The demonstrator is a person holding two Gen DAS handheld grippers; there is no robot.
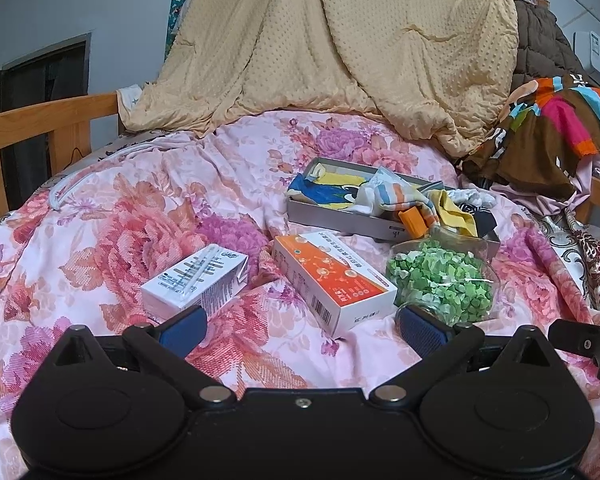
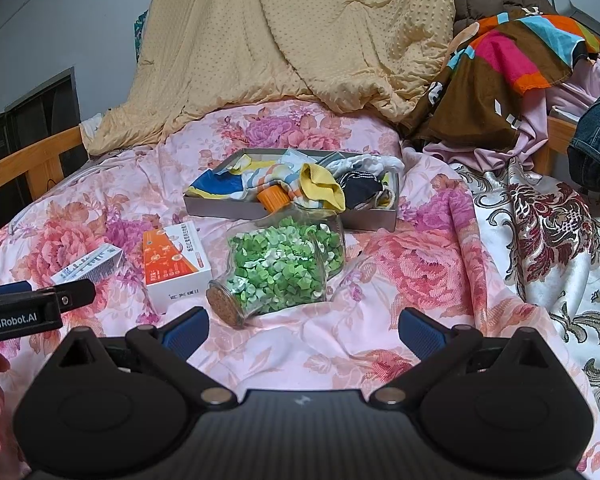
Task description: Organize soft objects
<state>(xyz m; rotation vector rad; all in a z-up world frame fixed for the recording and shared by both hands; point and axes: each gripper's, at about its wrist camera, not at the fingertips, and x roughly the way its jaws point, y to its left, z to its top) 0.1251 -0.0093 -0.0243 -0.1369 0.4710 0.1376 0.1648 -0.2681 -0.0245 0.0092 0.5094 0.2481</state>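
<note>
Socks [image 2: 320,190] well beyond right tool [image 2: 303,326]

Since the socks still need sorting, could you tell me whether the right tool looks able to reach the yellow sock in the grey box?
Probably yes, but not straight: the right tool is open and empty, while the glass jar lies between it and the yellow sock.

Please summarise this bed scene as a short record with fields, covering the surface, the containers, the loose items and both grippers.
surface: pink floral bedsheet
tray: shallow grey cardboard box holding crumpled socks and an orange-capped bottle
jar: clear glass jar of green paper stars, lying on its side, cork stopper toward the camera
boxes: orange-and-white carton; white carton to its left
left gripper: open, empty
right gripper: open, empty
</note>
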